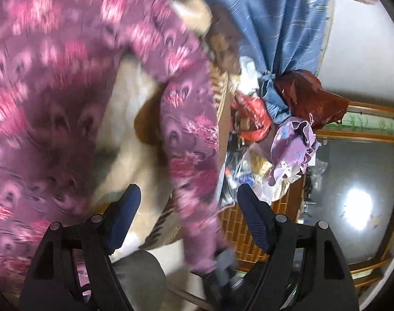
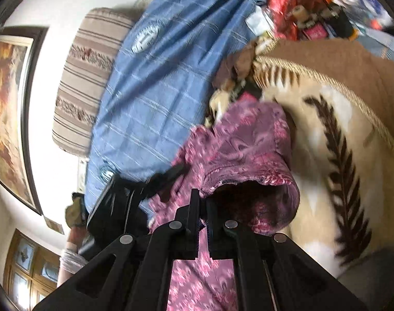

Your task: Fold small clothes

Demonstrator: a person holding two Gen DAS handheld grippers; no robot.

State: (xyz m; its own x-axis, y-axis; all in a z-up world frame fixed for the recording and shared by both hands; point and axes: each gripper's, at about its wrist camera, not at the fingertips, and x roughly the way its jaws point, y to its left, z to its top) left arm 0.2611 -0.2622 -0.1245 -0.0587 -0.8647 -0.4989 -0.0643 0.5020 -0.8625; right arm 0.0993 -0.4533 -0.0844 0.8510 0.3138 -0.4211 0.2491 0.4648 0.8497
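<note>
Purple cloth with pink blotches, our garment (image 1: 54, 83), fills the left of the left wrist view, blurred, and a strip of it hangs down the middle between the left gripper (image 1: 189, 215) fingers (image 1: 256, 220). Those jaws stand wide apart and we see neither blue pad pressing the cloth, so they are released. Behind the strip lies a cream blanket (image 1: 124, 119); to the right a blue curtain (image 1: 274, 20) is knotted above a heap of clothes (image 1: 295, 145), and a bright lamp (image 1: 357, 207) glares further right.

In the right wrist view we pass a framed picture (image 2: 10, 108) on the wall at the left, then a striped cushion (image 2: 88, 77) and the curtain. At the middle our right gripper (image 2: 202, 223) is clenched on a fold of the garment (image 2: 238, 150), which bunches just beyond the jaws and trails down below them. The left gripper (image 2: 134, 189) shows dark and blurred just left of it. The blanket (image 2: 326, 181), with its brown leaf pattern, lies on the right under the cloth.
</note>
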